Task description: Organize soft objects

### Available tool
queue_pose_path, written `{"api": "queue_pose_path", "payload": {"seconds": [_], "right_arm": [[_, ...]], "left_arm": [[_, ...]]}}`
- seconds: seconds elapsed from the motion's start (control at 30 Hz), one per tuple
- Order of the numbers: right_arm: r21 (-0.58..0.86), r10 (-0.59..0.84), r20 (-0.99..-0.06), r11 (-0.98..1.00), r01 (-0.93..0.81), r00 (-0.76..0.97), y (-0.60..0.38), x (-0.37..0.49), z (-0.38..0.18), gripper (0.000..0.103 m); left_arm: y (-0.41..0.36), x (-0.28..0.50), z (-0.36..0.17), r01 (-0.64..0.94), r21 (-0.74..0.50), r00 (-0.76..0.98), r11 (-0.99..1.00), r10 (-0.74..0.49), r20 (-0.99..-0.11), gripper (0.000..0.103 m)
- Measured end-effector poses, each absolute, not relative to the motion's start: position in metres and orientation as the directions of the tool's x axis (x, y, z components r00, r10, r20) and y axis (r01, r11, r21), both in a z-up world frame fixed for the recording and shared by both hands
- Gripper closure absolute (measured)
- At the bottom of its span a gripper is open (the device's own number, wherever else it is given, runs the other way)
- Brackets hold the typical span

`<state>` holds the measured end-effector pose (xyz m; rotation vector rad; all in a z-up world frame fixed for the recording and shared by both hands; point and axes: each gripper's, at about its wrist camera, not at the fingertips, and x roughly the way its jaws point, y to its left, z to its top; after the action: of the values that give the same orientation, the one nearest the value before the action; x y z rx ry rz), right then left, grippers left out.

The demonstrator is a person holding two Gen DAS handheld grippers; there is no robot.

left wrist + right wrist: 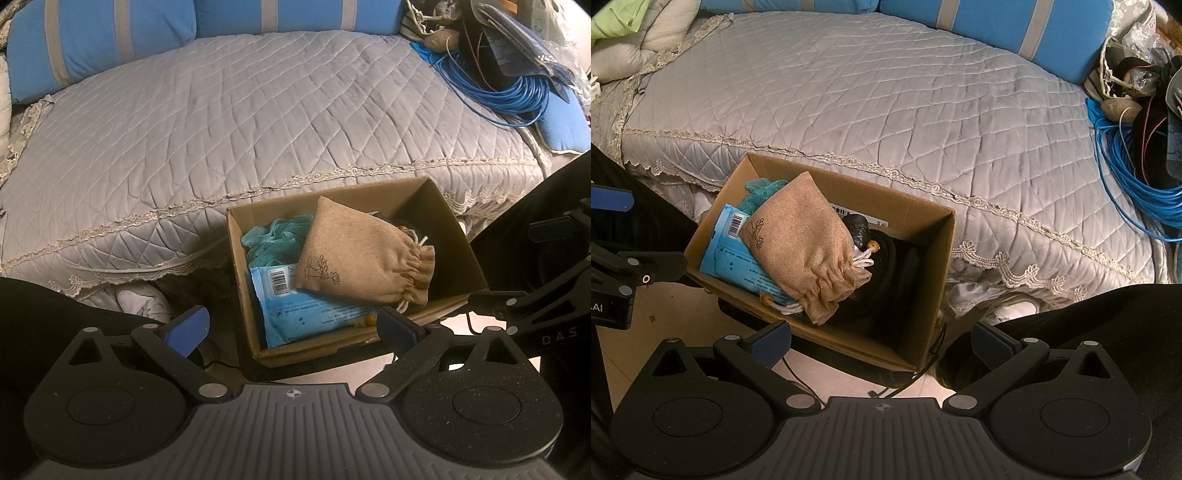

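Note:
A cardboard box (458, 236) (934, 258) stands on the floor against the sofa's front edge. Inside lie a tan drawstring pouch (354, 254) (805, 243), a teal mesh cloth (273, 236) (761, 190), a blue wipes packet (295, 314) (727, 243) and a dark bundle (886, 288). My left gripper (291, 330) hovers open just in front of the box, nothing between its fingers. My right gripper (881, 343) is also open and empty above the box's near rim. Each gripper shows at the edge of the other's view.
The grey quilted sofa cover (240, 122) (868, 103) stretches behind the box, with blue striped cushions (92, 37) (1015, 26) at the back. Coiled blue cable (517, 96) (1137, 184) and clutter lie at the right end. A white shoe (144, 299) sits under the sofa.

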<state>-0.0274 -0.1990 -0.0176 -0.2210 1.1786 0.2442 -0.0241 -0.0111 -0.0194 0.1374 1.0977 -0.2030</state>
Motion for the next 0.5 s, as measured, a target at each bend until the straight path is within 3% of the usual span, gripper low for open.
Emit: {"api": "queue_pose_path", "payload": {"seconds": [0.5], "right_arm": [[-0.045, 0.071, -0.929, 0.952, -0.303, 0.362, -0.198, -0.0274, -0.0182, 0.0]], "left_arm": [[-0.0093, -0.0229, -0.02, 0.225, 0.015, 0.441, 0.974, -0.088, -0.893, 0.004]]}}
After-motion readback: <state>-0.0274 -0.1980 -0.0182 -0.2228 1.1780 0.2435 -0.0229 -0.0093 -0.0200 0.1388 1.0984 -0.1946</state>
